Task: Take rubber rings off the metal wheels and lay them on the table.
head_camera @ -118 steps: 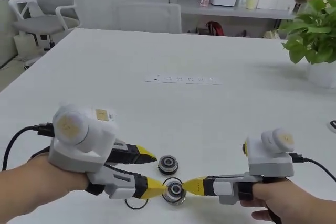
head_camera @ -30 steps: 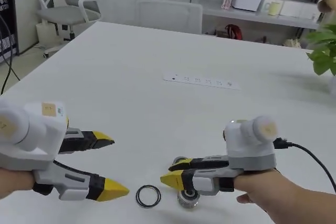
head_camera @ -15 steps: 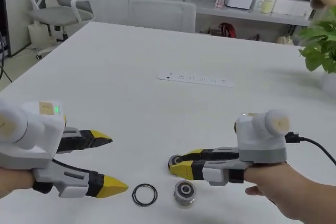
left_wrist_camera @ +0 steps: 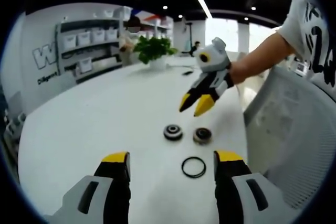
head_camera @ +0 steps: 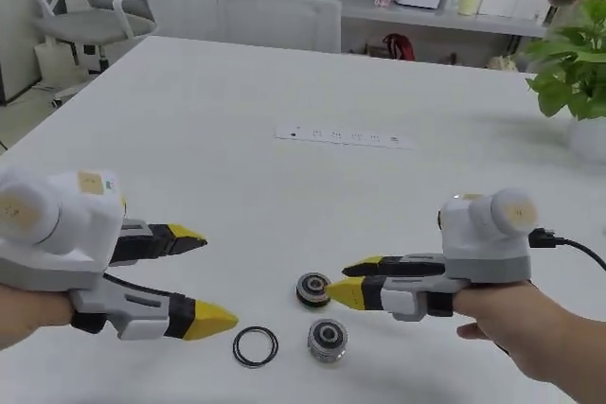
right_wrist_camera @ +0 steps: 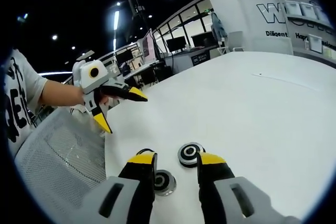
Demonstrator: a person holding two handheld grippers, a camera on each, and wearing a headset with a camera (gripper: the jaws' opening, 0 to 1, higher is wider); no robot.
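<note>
Hovering over the near part of the white counter [head_camera: 284, 196], both tools held nothing. The left hand-held gripper [head_camera: 220, 281] was at the near left, its yellow-tipped jaws spread wide apart and pointing right toward the small parts. The right hand-held gripper [head_camera: 339, 281] came in from the right with its jaws only narrowly apart, a clear gap showing between them in the right gripper view. Two metal wheels lay flat on the counter between the two. The farther wheel [head_camera: 313, 289] was dark round its rim (rubber by the look of it, though too small to be sure) and sat just beside the tips of the right hand-held gripper; whether they touched it I could not tell. The nearer wheel [head_camera: 327, 339] showed a bright, bare metal edge and lay free of both tools, just near of the farther one. One loose black rubber ring [head_camera: 255, 345] lay flat on the counter just left of the nearer wheel, apart from it, and just right of the lower jaw tip of the left hand-held gripper. Farther off, around the middle of the counter, lay a white power strip [head_camera: 343, 136]. A green potted plant [head_camera: 568, 68] stood at the far right edge, and a grey office chair [head_camera: 90, 16] stood beyond the far left corner.
</note>
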